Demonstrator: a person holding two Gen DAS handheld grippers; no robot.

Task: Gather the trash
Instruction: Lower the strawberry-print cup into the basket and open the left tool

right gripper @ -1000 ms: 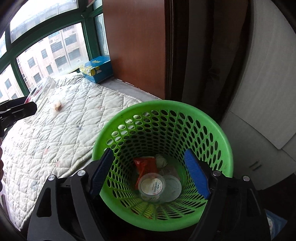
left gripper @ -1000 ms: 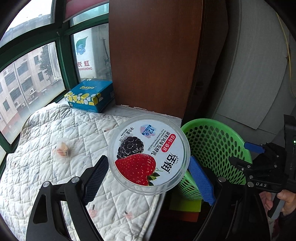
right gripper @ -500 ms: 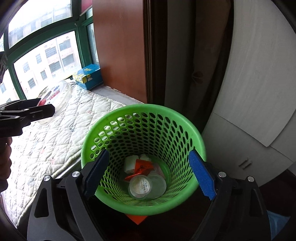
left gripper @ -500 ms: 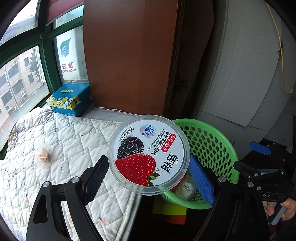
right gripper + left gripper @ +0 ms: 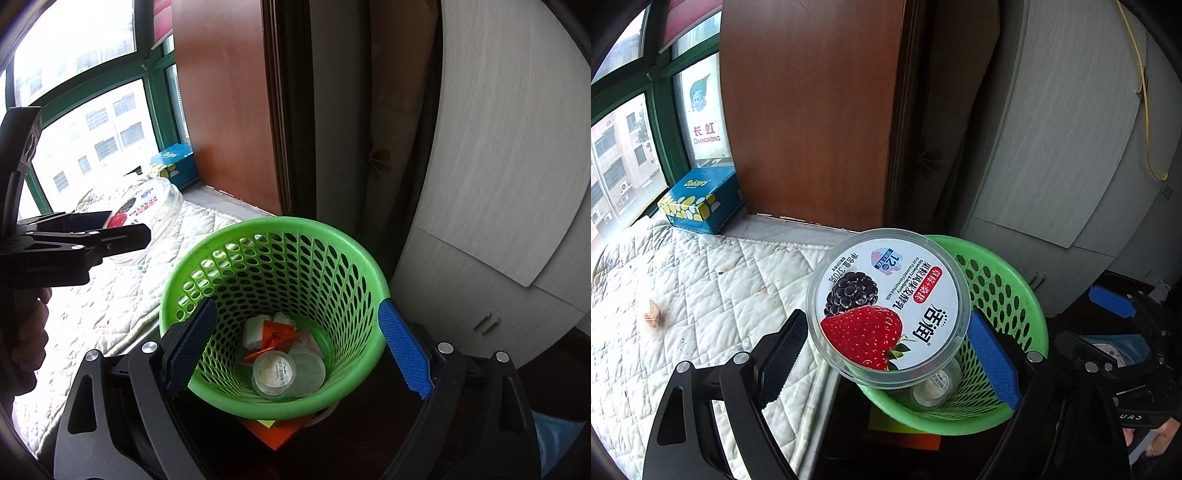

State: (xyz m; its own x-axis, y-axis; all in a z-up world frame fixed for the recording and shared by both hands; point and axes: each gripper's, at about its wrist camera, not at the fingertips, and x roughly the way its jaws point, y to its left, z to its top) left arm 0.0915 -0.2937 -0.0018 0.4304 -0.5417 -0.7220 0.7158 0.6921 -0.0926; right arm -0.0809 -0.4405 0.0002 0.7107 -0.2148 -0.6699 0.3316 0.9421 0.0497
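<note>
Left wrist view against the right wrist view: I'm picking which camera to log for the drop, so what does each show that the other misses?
Only the left wrist view shows the yogurt tub's printed lid face-on, clamped in the left gripper, and a small scrap on the quilt. Only the right wrist view shows the bin's whole floor: orange wrapper, white pieces, clear cups, between the right gripper's open, empty jaws. Both show bin, quilt, tub, blue box and the other gripper.

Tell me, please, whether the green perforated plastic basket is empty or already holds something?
Not empty. The green perforated plastic basket already holds trash at its bottom: a clear round cup, a clear lid, an orange wrapper and white scraps.
</note>
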